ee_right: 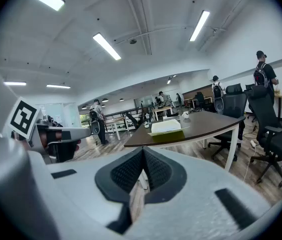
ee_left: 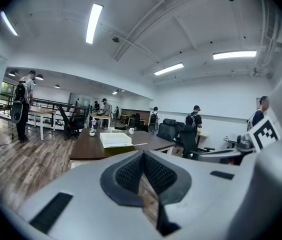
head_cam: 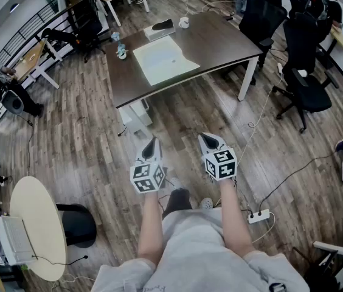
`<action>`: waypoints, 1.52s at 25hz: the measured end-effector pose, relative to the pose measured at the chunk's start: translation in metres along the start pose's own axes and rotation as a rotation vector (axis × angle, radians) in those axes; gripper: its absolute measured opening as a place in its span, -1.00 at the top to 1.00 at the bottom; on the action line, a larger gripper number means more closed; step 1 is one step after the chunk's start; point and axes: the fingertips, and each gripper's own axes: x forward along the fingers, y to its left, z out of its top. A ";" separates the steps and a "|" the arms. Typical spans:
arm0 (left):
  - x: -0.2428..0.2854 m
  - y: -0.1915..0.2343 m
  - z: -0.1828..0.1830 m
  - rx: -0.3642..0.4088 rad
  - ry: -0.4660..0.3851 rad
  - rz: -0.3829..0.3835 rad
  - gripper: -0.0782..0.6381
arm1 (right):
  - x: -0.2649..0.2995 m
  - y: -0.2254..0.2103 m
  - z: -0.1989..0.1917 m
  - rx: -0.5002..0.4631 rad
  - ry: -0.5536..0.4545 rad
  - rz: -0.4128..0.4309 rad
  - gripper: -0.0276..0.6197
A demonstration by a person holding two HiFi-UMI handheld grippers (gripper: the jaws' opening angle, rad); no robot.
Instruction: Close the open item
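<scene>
A pale, flat, opened-out item like a large book (head_cam: pixel 164 59) lies on the dark brown table (head_cam: pixel 220 41), well ahead of me. It also shows far off as the pale item (ee_left: pixel 115 139) in the left gripper view and the pale item (ee_right: pixel 166 127) in the right gripper view. My left gripper (head_cam: pixel 152 143) and right gripper (head_cam: pixel 207 140) hang side by side over the wooden floor, short of the table. Both point toward it. The left gripper (ee_left: pixel 143 159) has its pads pressed together with nothing between them, and so does the right gripper (ee_right: pixel 143 156).
On the table's far side are a black object (head_cam: pixel 162 24), a white cup (head_cam: pixel 183 22) and a small bottle (head_cam: pixel 121 52). A white cabinet (head_cam: pixel 136 115) stands under the near edge. Office chairs (head_cam: pixel 305 72) stand right, a power strip (head_cam: pixel 258 216) lies on the floor, a round table (head_cam: pixel 34 224) stands left.
</scene>
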 end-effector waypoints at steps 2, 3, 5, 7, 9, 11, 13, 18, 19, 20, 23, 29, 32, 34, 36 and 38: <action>0.000 0.000 0.001 0.007 -0.007 0.007 0.77 | 0.000 -0.002 0.000 -0.006 0.003 0.000 0.94; -0.001 -0.001 0.002 0.011 -0.010 0.007 0.77 | -0.001 -0.002 0.000 -0.008 0.003 -0.001 0.94; 0.000 -0.001 0.003 0.018 -0.011 0.003 0.77 | 0.000 -0.004 0.001 -0.009 0.001 -0.005 0.94; 0.000 0.000 0.003 0.019 -0.008 0.004 0.77 | 0.000 -0.006 0.002 -0.009 0.000 -0.008 0.94; -0.001 0.002 0.003 0.016 -0.005 0.009 0.77 | -0.001 -0.007 0.004 -0.010 -0.007 0.001 0.94; -0.002 0.004 0.005 0.008 -0.007 0.014 0.77 | -0.003 -0.006 0.011 -0.003 -0.039 0.022 0.94; -0.004 0.006 0.008 -0.010 -0.020 0.015 0.77 | -0.006 -0.005 0.019 0.002 -0.078 0.045 0.92; -0.022 0.011 0.006 -0.018 -0.037 0.035 0.76 | -0.024 -0.005 0.023 0.088 -0.151 0.068 0.90; -0.023 0.015 0.005 -0.015 -0.036 0.043 0.76 | -0.024 -0.006 0.023 0.092 -0.155 0.067 0.90; -0.022 0.019 0.004 -0.015 -0.034 0.051 0.76 | -0.022 -0.007 0.022 0.086 -0.154 0.065 0.87; -0.014 0.026 -0.002 -0.017 -0.022 0.070 0.65 | -0.015 -0.014 0.019 0.077 -0.137 0.057 0.55; 0.013 0.031 0.007 -0.020 -0.021 0.072 0.52 | -0.001 -0.025 0.018 0.042 -0.083 0.061 0.26; 0.031 0.034 0.016 -0.027 -0.035 0.067 0.50 | 0.012 -0.036 0.018 0.035 -0.065 0.063 0.15; 0.046 0.038 0.023 -0.036 -0.045 0.062 0.47 | 0.019 -0.051 0.022 0.038 -0.059 0.044 0.14; 0.060 0.044 0.031 -0.049 -0.059 0.062 0.47 | 0.026 -0.064 0.027 0.049 -0.064 0.031 0.13; 0.075 0.052 0.040 -0.059 -0.072 0.064 0.46 | 0.034 -0.078 0.034 0.059 -0.067 0.016 0.13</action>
